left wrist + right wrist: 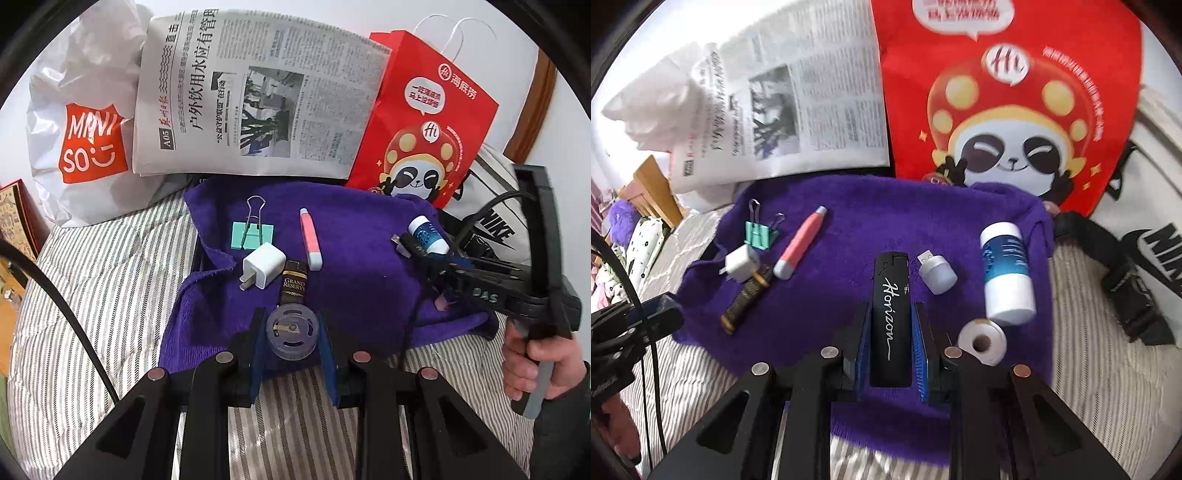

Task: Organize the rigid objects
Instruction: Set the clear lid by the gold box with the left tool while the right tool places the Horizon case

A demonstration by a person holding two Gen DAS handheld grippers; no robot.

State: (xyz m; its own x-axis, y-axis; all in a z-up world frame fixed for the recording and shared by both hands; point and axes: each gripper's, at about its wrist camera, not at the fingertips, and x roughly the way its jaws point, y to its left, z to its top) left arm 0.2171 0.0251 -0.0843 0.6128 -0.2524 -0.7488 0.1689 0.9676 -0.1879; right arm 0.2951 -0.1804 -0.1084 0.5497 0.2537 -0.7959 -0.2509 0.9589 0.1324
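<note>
A purple towel (369, 277) lies on a striped sheet. On it are a green binder clip (253, 234), a white charger plug (263, 269), a pink-and-white pen (310, 240) and a dark "Grand Reserve" tube (294, 284). My left gripper (291, 317) is shut on a clear plastic spool (291, 334) over the towel's near edge. My right gripper (892, 308) is shut on a black "Horizon" lighter (891, 317) above the towel (831, 206). A silver USB adapter (936, 271), a white-and-blue bottle (1006, 273) and a white tape roll (982, 341) lie to its right.
Behind the towel lean a newspaper (251, 99), a red panda paper bag (424, 122) and a white Miniso bag (85, 140). A white Nike bag (495, 229) with a black strap (1123, 288) sits on the right. The striped sheet (92, 295) surrounds the towel.
</note>
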